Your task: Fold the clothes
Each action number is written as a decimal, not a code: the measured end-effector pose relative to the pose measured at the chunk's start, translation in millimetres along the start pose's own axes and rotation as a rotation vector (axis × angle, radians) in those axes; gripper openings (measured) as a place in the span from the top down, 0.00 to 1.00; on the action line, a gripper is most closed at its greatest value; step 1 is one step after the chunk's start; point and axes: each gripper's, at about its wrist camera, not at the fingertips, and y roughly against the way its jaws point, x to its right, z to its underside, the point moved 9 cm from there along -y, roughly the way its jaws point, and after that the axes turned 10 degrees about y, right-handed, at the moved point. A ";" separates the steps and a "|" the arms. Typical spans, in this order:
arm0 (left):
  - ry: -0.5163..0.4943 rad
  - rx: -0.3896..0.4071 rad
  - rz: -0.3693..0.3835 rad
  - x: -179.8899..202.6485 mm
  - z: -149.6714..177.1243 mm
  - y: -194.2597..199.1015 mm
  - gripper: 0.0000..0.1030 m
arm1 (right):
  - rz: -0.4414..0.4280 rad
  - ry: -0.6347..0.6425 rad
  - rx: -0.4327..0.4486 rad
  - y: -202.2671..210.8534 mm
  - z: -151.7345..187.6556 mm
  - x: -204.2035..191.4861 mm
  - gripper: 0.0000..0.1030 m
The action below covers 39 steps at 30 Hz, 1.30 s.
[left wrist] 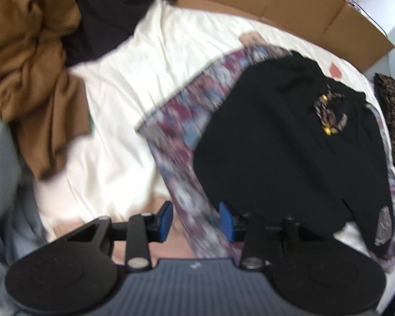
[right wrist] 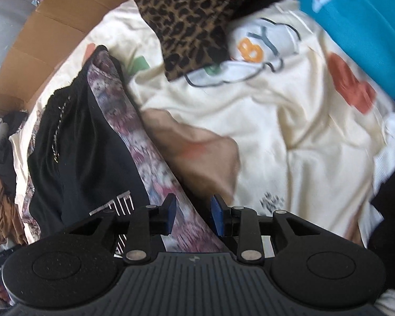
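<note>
Left wrist: the left gripper (left wrist: 196, 220) gapes, jaws astride a floral cloth (left wrist: 181, 121) edge, not pinching; one black top (left wrist: 284, 142) lies on it, one brown garment (left wrist: 31, 60) far left

Right wrist: the right gripper (right wrist: 193, 214) is likewise open over the floral cloth (right wrist: 144, 144); one leopard piece (right wrist: 192, 18) lies beyond

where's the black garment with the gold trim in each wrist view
Left wrist view: the black garment fills the right half, lying on the floral patterned cloth, ahead and right of the open left claw.
Right wrist view: the same garment is at the left, the floral cloth along its right edge, running between the open right claw pads.
Shared landmark: the cardboard box wall behind the bed.
</note>
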 end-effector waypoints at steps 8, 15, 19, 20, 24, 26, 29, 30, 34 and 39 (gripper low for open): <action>-0.012 0.077 -0.059 -17.2 -62.1 -32.0 0.50 | -0.015 0.047 0.045 -19.4 -31.4 -14.5 0.70; -0.037 0.056 -0.042 -19.7 -75.4 -73.0 0.46 | -0.016 0.057 0.073 -38.0 -44.2 -21.3 0.63; -0.061 0.036 -0.023 -17.7 -70.6 -90.0 0.42 | -0.024 0.066 0.058 -53.4 -46.4 -25.6 0.63; -0.062 0.029 -0.023 -18.1 -68.0 -93.3 0.44 | -0.030 0.074 0.049 -57.4 -46.1 -27.5 0.61; -0.057 0.001 -0.039 -24.2 -56.7 -100.0 0.84 | -0.016 0.090 0.033 -68.5 -42.5 -26.4 0.60; -0.048 0.002 -0.027 -26.5 -52.9 -97.2 0.87 | -0.024 0.075 0.028 -72.6 -39.9 -25.2 0.60; -0.057 0.008 -0.059 -30.2 -49.5 -89.4 0.90 | -0.051 0.096 0.009 -78.5 -35.9 -30.4 0.62; -0.054 0.009 -0.073 -33.4 -48.1 -85.5 0.90 | -0.053 0.111 0.001 -80.0 -35.0 -32.9 0.68; -0.037 0.014 -0.120 -47.8 -41.6 -69.1 0.91 | -0.069 0.136 -0.004 -79.7 -34.6 -43.1 0.73; -0.023 0.003 -0.143 -63.9 -28.7 -48.8 0.91 | -0.099 0.132 0.044 -69.2 -45.8 -49.1 0.73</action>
